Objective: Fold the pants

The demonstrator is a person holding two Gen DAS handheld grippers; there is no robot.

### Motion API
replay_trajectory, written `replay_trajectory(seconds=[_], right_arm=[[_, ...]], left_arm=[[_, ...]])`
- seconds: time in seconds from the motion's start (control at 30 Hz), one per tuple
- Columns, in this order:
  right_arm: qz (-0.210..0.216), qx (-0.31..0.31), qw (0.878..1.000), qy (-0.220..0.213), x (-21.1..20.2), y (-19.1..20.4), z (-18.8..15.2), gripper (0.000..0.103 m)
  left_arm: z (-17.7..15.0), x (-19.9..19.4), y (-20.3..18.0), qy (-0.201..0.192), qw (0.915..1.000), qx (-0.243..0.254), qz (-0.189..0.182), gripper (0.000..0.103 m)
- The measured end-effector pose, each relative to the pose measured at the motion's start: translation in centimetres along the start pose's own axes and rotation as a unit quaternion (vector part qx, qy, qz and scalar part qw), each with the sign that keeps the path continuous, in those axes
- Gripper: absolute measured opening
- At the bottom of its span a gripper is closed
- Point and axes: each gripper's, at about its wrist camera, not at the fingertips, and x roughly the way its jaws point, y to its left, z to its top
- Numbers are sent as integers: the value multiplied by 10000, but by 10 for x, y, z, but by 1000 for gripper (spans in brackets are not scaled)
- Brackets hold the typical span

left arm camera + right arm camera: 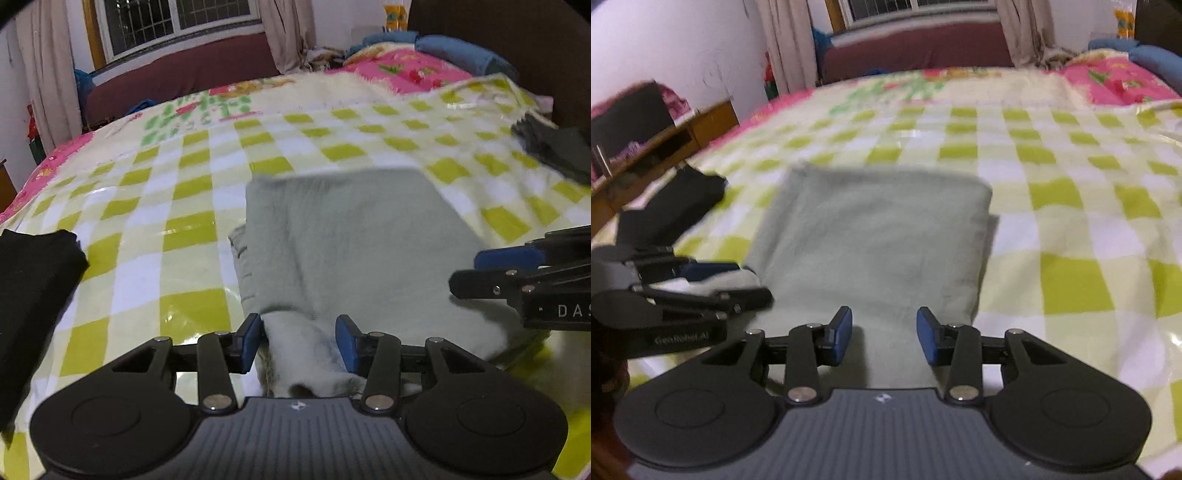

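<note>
The pale grey-green pants [351,236] lie folded into a thick rectangle on the checked bed cover; they also show in the right wrist view [875,236]. My left gripper [301,341] has its jaws apart with a bunched near edge of the pants between the blue pads; it shows from the side in the right wrist view [746,280]. My right gripper [884,336] is open over the near edge of the pants, holding nothing; it shows at the right of the left wrist view [469,273].
A green-and-white checked plastic cover [177,206] lies over the bed. A folded black garment [33,288] lies at the left, also in the right wrist view [679,199]. Another dark garment [554,147] lies far right. A wooden shelf [657,144] stands beside the bed.
</note>
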Motion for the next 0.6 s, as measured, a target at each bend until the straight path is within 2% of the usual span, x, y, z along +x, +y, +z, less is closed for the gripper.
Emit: replay_trajectory(seconds=[0.1,0.2,0.43,0.6], right_arm=[[-48,-82,9999,-93,1,3,2,45],[-173,-36,9994,312,20,-5,-8,42],[19,82,9998,-187,-9,-4,-4,44],[145,212,9997,-5,-19,4,-9,44]], left_arm=[[1,2,-1,8,10000,-43,60,58],[-5,14,-1,224,9997,-46,85,62],[1,-11,-5,86,9997,-80,222,61],[-1,-21,-15,210,9988,-324,314,61]])
